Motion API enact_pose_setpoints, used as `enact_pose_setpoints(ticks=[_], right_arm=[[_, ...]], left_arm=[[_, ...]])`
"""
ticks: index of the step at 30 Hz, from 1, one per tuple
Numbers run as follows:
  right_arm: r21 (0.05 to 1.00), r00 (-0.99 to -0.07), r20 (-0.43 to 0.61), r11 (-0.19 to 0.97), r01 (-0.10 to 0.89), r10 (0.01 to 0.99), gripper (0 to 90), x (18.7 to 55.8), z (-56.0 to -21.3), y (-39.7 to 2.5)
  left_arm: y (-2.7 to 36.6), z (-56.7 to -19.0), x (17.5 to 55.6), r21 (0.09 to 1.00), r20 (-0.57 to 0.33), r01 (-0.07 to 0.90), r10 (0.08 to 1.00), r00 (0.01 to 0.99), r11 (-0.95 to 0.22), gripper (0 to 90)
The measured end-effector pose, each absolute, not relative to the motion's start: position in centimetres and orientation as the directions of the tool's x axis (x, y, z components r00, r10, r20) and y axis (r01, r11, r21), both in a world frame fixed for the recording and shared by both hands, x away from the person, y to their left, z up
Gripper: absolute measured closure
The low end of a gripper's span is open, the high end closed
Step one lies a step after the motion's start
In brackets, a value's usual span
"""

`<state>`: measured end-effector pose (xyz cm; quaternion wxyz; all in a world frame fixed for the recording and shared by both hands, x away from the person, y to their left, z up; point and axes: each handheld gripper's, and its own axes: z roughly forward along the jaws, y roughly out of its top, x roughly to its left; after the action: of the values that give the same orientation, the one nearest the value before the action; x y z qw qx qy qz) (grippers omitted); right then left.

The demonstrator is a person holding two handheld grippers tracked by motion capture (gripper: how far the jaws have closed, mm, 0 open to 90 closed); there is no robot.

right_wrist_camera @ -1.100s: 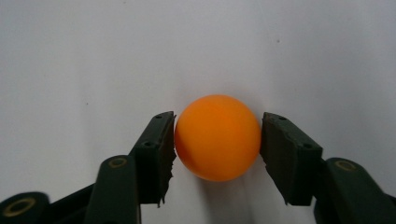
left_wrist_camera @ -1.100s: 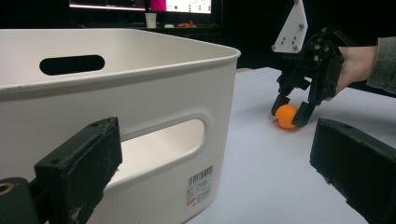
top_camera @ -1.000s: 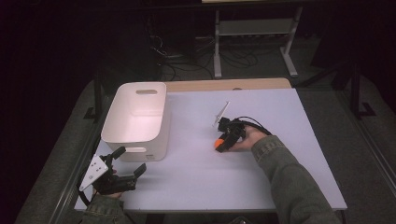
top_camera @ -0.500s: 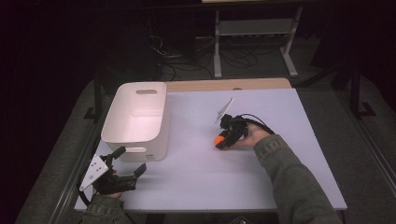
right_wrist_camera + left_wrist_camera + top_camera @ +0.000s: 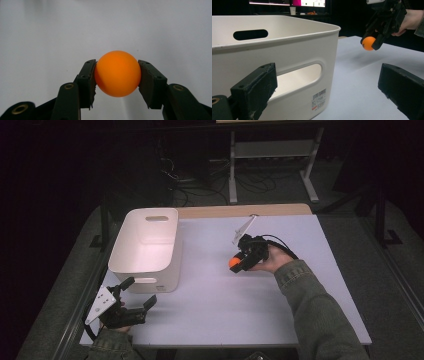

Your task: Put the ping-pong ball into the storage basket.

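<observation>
A small orange ball [image 5: 233, 262] hangs above the middle of the white table, pinched between the jaws of my right gripper [image 5: 236, 264]. The right gripper view has the orange ball [image 5: 117, 74] squeezed on both sides, with bare table below it. My left gripper [image 5: 139, 295] rests at the table's front left corner, jaws wide apart and nothing between them, just in front of the white bin [image 5: 145, 249]. From the left gripper view, the bin's near wall [image 5: 287, 75] is close ahead, and the orange ball [image 5: 368, 43] floats off to the right in the other gripper.
The white bin is hollow with handle slots and a barcode label [image 5: 319, 98] on its near wall. A wooden strip [image 5: 240, 211] runs along the table's far edge. Beyond it stand a metal shelf frame [image 5: 272, 155] and floor cables [image 5: 200, 177].
My right gripper has lifted slightly and drifted a little left with the ball held in it. The left gripper has stayed put.
</observation>
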<state>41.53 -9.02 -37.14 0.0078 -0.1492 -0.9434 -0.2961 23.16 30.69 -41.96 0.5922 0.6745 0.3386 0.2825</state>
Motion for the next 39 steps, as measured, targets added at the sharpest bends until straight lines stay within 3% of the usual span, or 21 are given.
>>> enact_pose_setpoints(ticks=[39], right_arm=[[0.667,-0.967,0.04,0.714,0.213,0.251,49.8,41.2,-31.1,-6.8]], left_arm=[[30.7,-42.0,23.2,0.99,-0.016,0.122,0.792,0.61,-0.074,1.7]])
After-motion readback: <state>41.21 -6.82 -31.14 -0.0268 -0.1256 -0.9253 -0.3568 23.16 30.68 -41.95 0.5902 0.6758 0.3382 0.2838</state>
